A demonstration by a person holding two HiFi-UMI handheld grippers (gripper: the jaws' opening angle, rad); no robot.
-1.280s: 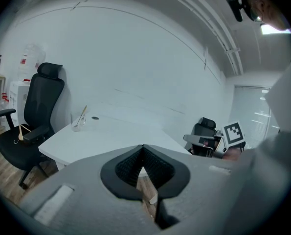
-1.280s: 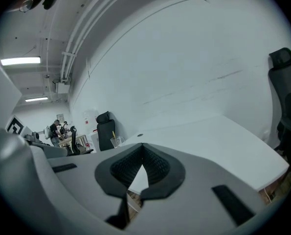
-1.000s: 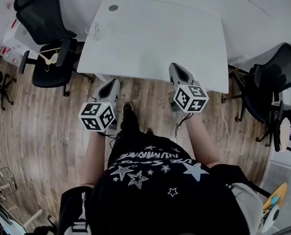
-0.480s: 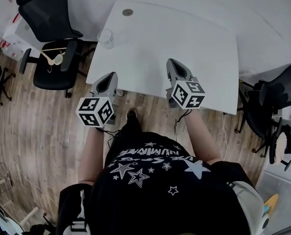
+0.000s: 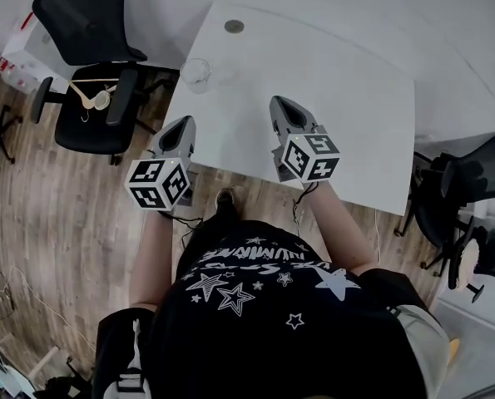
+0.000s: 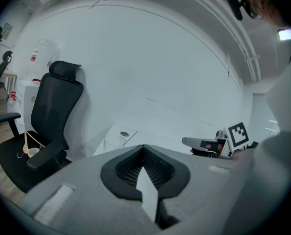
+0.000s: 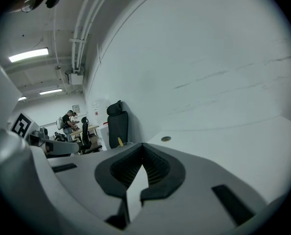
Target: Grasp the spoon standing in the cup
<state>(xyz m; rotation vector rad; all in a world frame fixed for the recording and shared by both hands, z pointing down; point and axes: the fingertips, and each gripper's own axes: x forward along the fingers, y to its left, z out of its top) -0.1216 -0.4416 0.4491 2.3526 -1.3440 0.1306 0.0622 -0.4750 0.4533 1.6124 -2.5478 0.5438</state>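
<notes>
Black mesh covers the office chair (image 5: pixel 85 19) at the far left, which stands just beside the table's corner. We count it as the first hazard, because a wide swing on that side could catch its armrest. The left gripper (image 5: pixel 180 125) hangs at the table's left edge, between chair and tabletop, with its jaws pressed together and nothing in them.

Beyond it the clear glass cup (image 5: pixel 196 73) stands close to the left edge of the white table (image 5: pixel 355 81), well apart from both grippers. From above we cannot make out the spoon (image 7: pixel 119 142). Only the right gripper view shows it, as a thin yellow sliver rising in front of the chair, and we take that to be its handle.

The right gripper (image 5: pixel 282 106) is over the table's near part. Its jaws are also closed and empty.

The main risk, as we judge it, is reaching the spoon with the jaws shut. The tips would push the handle instead of straddling it, and a loose spoon would slide round the rim. A light glass this near the edge could tip or be shoved off, especially by a push coming from the right. The clear wall also makes its outline hard to judge.
</notes>
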